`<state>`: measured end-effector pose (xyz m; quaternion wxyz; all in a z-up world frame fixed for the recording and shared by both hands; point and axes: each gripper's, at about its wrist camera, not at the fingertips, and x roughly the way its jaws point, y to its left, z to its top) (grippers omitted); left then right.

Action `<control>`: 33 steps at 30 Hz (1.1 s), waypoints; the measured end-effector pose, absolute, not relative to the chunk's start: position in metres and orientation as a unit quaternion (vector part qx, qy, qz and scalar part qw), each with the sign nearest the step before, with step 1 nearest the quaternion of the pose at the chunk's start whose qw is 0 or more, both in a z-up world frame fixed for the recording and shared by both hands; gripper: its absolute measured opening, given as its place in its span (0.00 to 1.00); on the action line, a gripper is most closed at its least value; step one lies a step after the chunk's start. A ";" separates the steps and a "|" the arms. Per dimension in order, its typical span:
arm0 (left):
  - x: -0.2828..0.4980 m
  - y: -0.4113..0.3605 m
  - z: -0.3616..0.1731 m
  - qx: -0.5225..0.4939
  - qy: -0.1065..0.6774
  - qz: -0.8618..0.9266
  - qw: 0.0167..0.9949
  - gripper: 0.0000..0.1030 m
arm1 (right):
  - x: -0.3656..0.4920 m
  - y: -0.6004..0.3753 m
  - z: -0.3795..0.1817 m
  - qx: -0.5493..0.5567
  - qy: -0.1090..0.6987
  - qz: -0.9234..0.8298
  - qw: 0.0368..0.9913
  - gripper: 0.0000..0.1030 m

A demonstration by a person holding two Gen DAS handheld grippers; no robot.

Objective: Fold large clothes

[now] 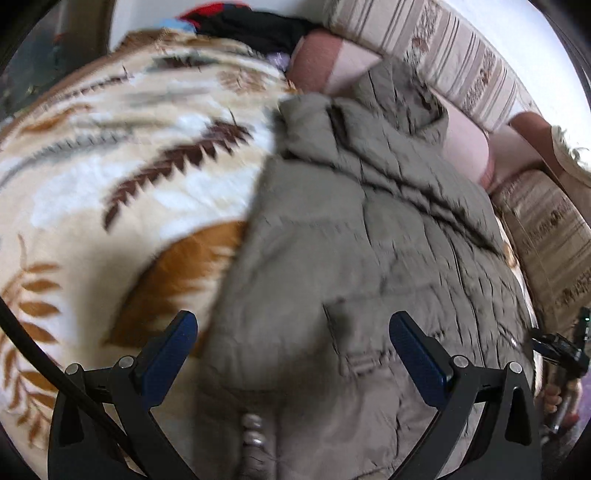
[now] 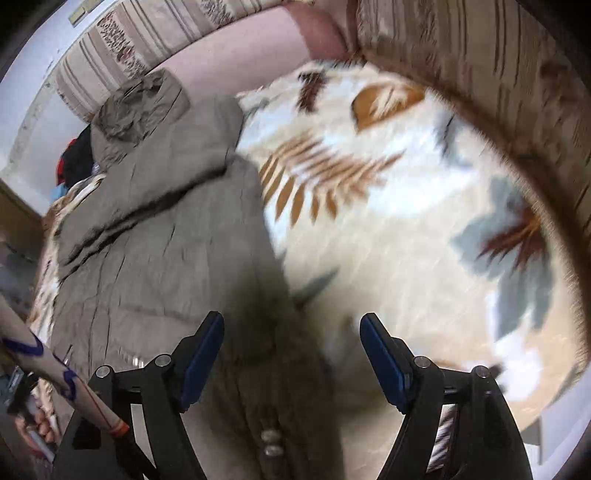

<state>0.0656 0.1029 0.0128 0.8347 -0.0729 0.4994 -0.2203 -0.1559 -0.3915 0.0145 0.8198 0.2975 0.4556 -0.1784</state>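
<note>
The black left gripper with blue pads hovered, jaws apart, above the grey-brown quilted padded jacket spread on the leaf-patterned fleece blanket. The right gripper was also apart, holding nothing. Both should pinch the hem evenly before lifting.

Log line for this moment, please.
stage: pre-grasp | left claw: open above jacket | right claw: open at jacket edge | blanket underneath

Leaf-print fleece blanket over couch; striped cushions behind; dark clothes pile beyond.
</note>
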 end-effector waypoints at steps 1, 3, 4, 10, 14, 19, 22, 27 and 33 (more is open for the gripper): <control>0.065 0.100 0.008 -0.076 0.509 -0.219 0.829 1.00 | -0.156 -0.388 0.009 0.299 0.459 -0.167 0.820 0.72; 0.061 0.093 0.000 -0.066 0.524 -0.205 0.824 0.95 | -0.150 -0.377 0.000 0.300 0.468 -0.139 0.820 0.39; 0.056 0.086 -0.001 -0.041 0.525 -0.191 0.828 0.83 | -0.148 -0.373 -0.003 0.298 0.472 -0.136 0.819 0.24; 0.035 0.073 0.007 -0.003 0.521 -0.168 0.837 0.76 | -0.161 -0.382 0.006 0.312 0.444 -0.135 0.829 0.16; 0.031 0.084 0.025 -0.014 0.512 -0.148 0.846 0.76 | -0.162 -0.378 0.007 0.289 0.452 -0.168 0.827 0.33; 0.021 0.082 0.079 0.017 0.435 -0.139 0.890 0.83 | -0.169 -0.363 0.057 0.246 0.409 -0.190 0.858 0.64; 0.030 0.075 0.099 0.030 0.402 -0.138 0.905 0.87 | -0.158 -0.353 0.087 0.242 0.392 -0.165 0.872 0.65; 0.058 0.048 0.105 0.058 0.384 -0.145 0.910 0.88 | -0.108 -0.321 0.130 0.223 0.388 -0.114 0.887 0.69; 0.092 0.021 0.089 0.073 0.368 -0.160 0.913 0.88 | -0.016 -0.288 0.157 0.181 0.407 -0.099 0.890 0.69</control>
